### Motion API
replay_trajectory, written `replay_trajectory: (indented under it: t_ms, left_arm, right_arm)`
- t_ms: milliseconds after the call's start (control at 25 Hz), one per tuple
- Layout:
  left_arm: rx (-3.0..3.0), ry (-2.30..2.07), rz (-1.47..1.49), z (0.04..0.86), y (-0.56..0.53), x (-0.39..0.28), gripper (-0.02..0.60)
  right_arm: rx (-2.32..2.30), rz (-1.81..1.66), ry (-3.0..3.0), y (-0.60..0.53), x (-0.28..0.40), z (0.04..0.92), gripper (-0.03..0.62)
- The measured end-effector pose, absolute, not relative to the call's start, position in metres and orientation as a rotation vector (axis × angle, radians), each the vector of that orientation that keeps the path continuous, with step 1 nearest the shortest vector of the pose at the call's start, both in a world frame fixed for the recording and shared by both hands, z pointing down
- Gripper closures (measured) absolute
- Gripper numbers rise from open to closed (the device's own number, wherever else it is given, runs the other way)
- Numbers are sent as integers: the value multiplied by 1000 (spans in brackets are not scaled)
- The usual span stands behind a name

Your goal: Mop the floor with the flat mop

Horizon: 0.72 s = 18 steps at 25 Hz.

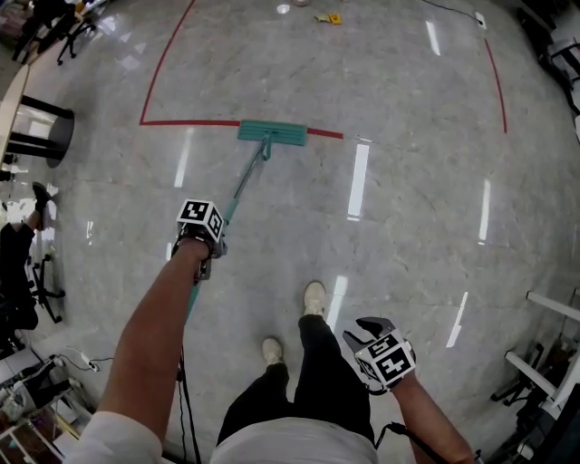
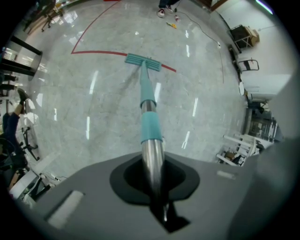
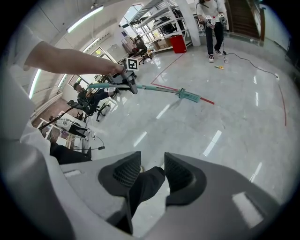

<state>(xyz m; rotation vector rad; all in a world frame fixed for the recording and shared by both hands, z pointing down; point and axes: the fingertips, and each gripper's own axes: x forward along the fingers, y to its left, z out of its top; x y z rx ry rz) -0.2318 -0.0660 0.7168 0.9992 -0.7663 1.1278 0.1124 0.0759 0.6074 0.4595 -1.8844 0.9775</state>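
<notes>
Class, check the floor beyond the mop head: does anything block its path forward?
Nothing close. The mop head rests on a red line, with bare floor beyond; only a small yellow item lies far ahead.

The floor (image 1: 408,254) looks like polished grey stone, faintly veined and glossy enough to carry long white streaks of reflected light. The mop handle (image 2: 152,157) is smooth bright metal with a matt teal plastic sleeve (image 2: 151,126). The mop head (image 1: 272,132) is matt teal too. The right gripper (image 3: 149,173) is matt grey plastic, its fingers (image 3: 125,172) faced with dark ribbed pads.
</notes>
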Motion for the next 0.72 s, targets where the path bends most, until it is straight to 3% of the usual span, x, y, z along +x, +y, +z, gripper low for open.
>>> replay_trajectory:
  t_ms: [720]
  left_arm:
    - [1085,-806,1000,674,50,-240,538]
  right_arm:
    - [412,890,-1957,88,76,601,434]
